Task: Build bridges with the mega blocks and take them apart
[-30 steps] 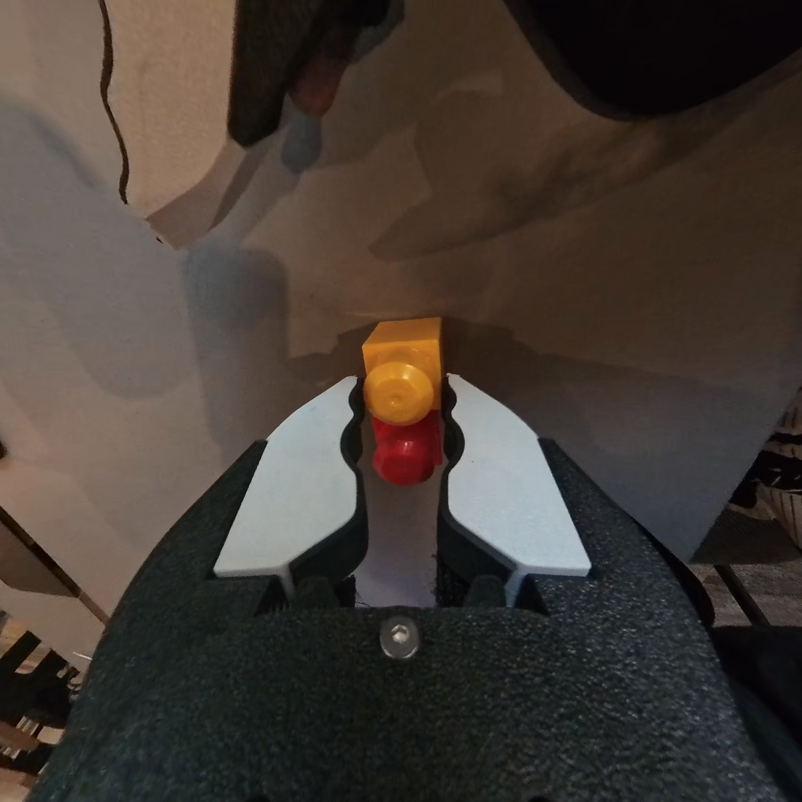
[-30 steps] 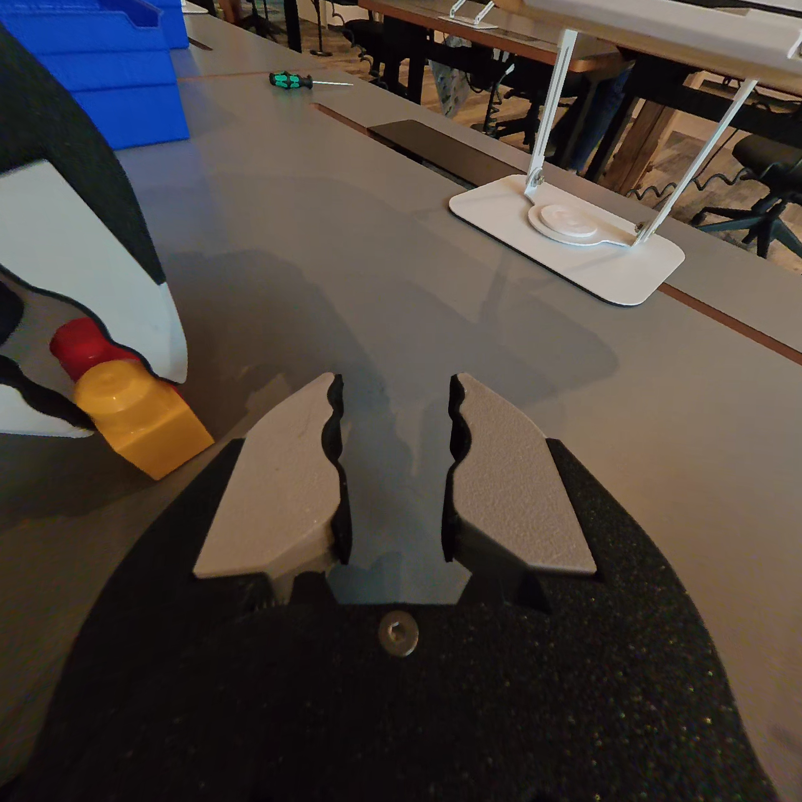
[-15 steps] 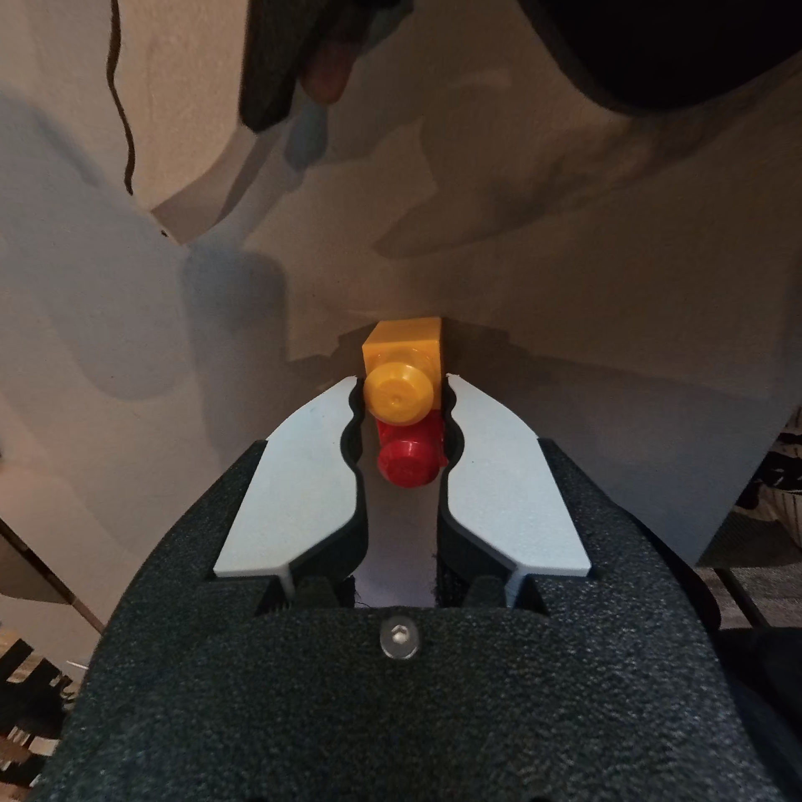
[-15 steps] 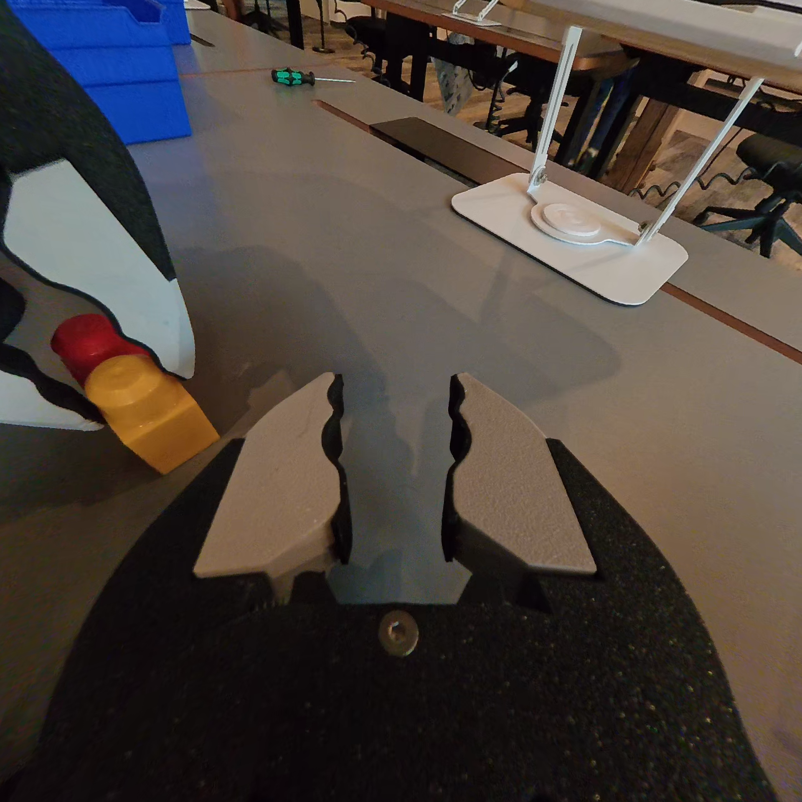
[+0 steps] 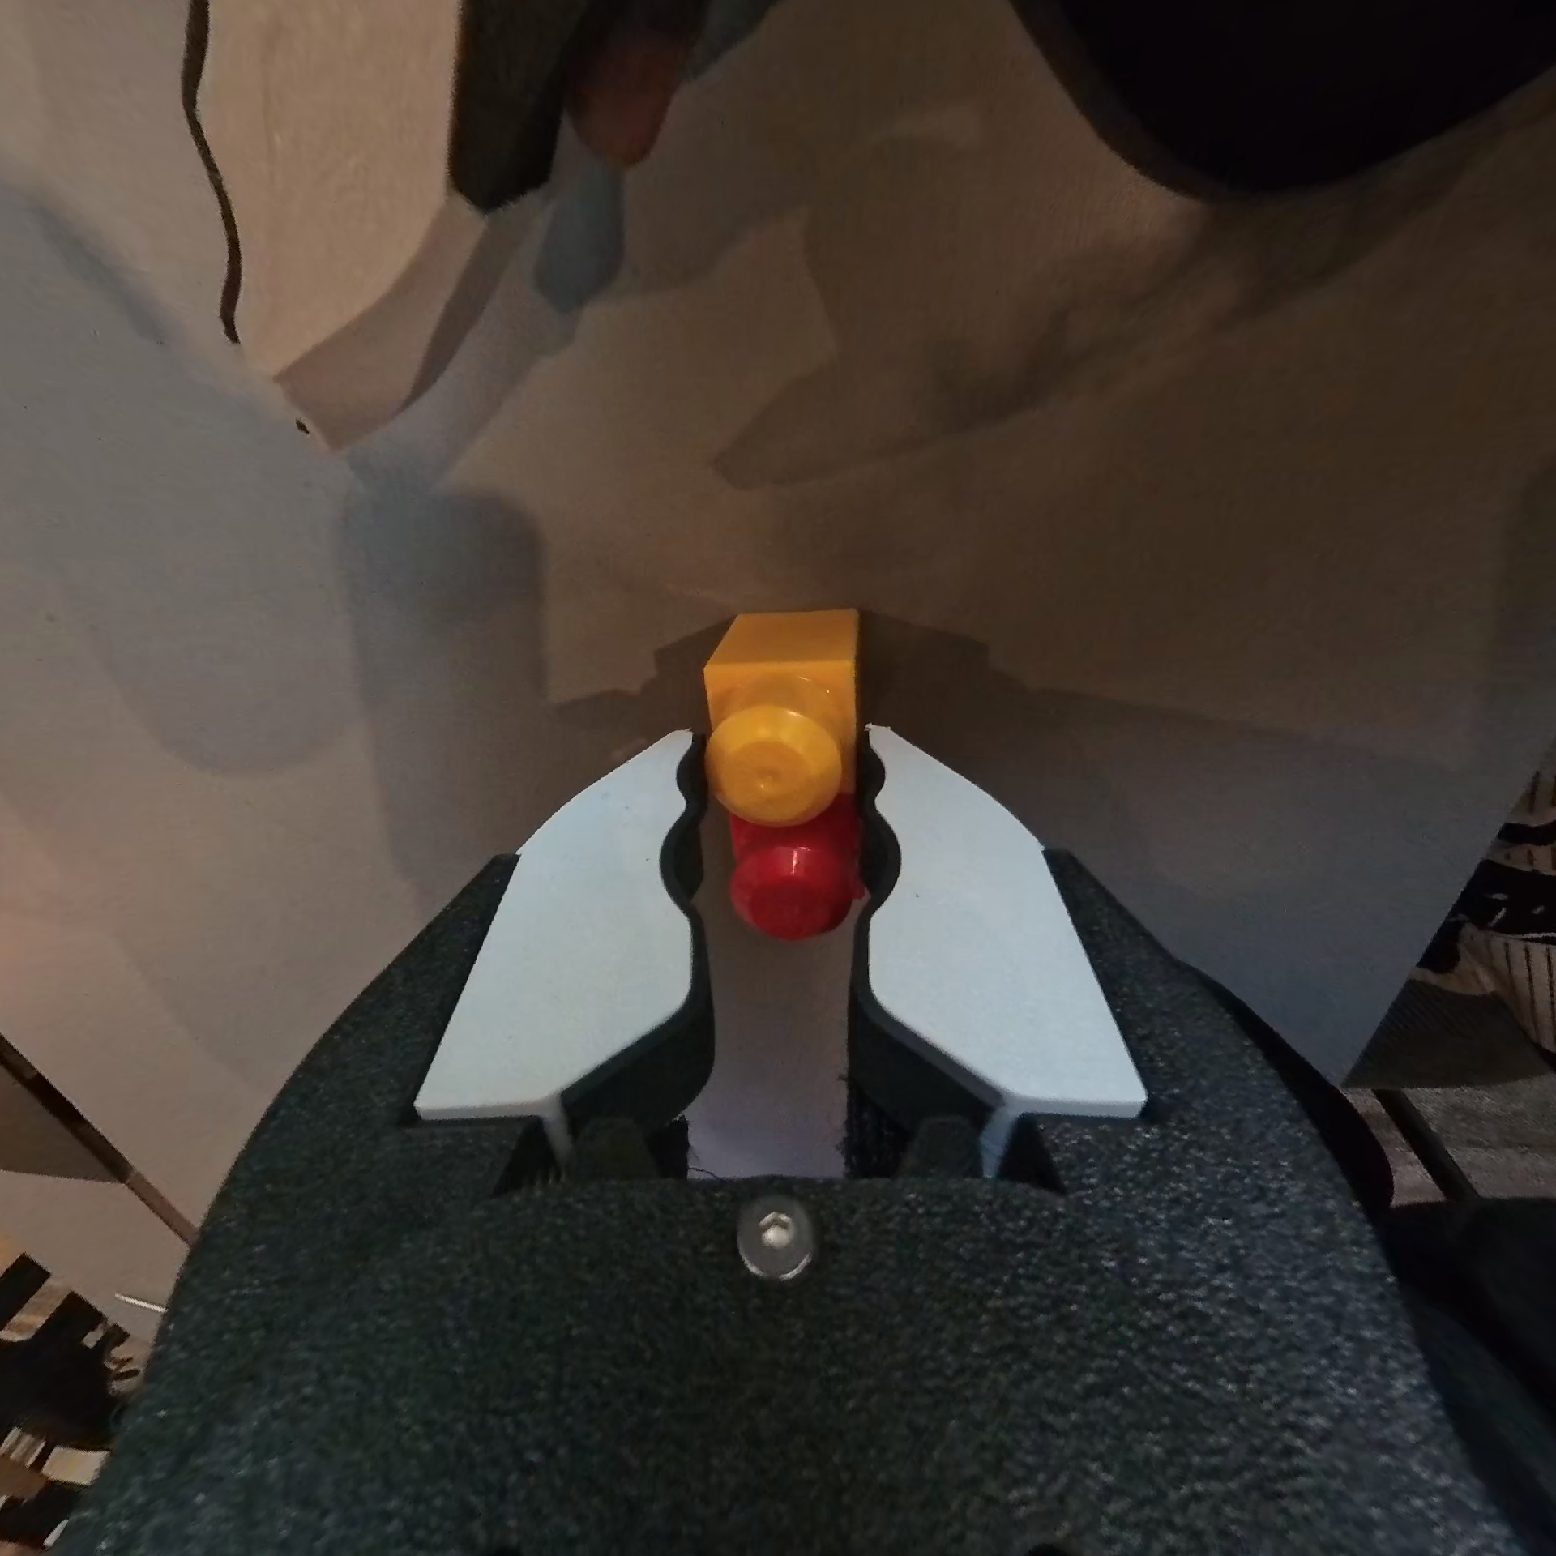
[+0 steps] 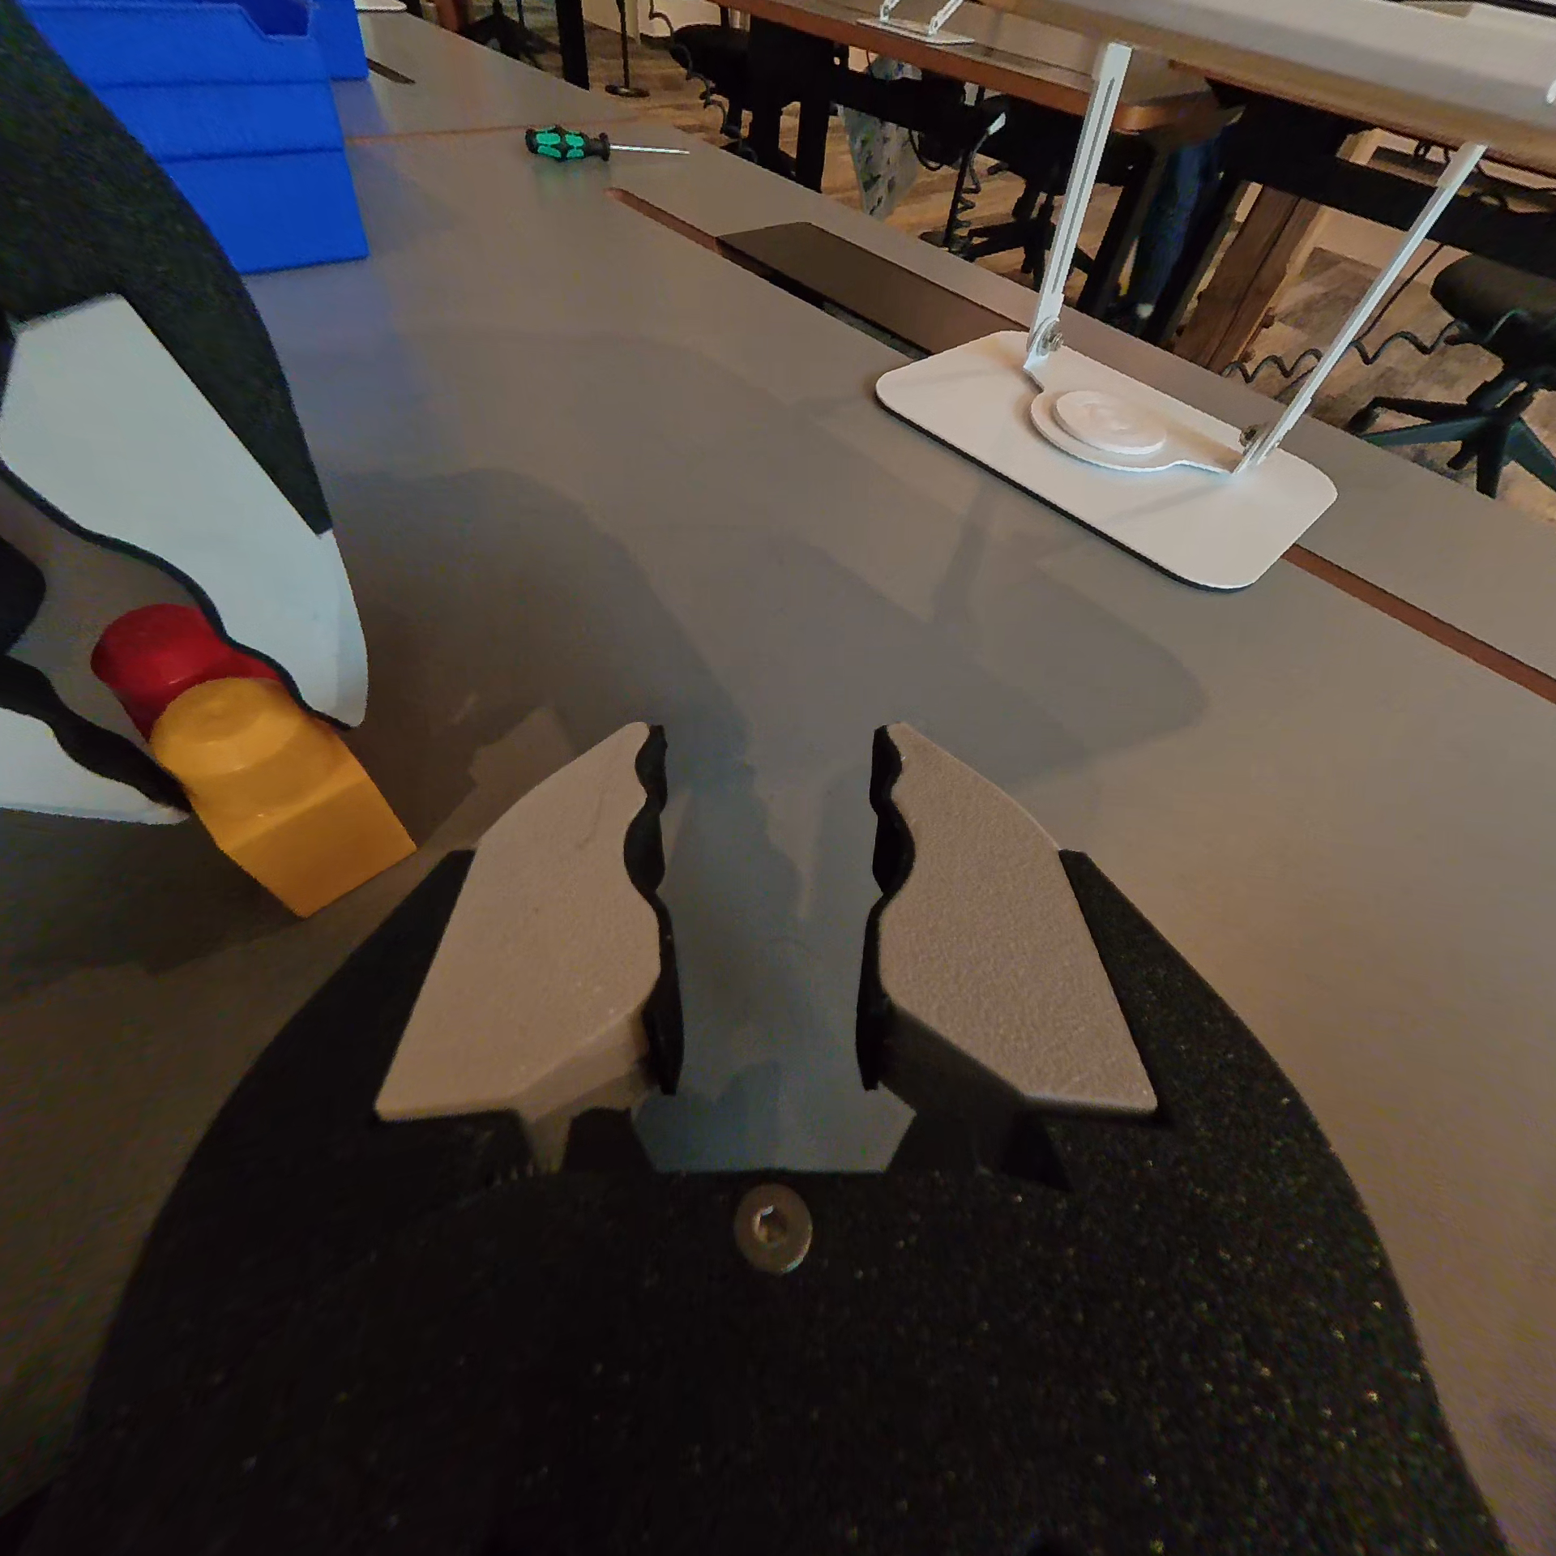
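My left gripper is shut on a yellow block and a red block that lie side by side between its fingers, both studs pointing back at the camera. The yellow block juts out past the fingertips, tilted, with its far end down at the grey table. In the right wrist view the left gripper is at the left edge with the yellow block and red block in it. My right gripper is open and empty, just above the table, to the right of the blocks.
Blue bins stand at the back left. A green-handled screwdriver lies behind them. A white stand base sits at the right, with a table seam beside it. Chairs and other tables are beyond. The table edge shows at the right.
Almost nothing. Both views drift only slightly; the left gripper still holds the two blocks against the table and the right gripper stays open.
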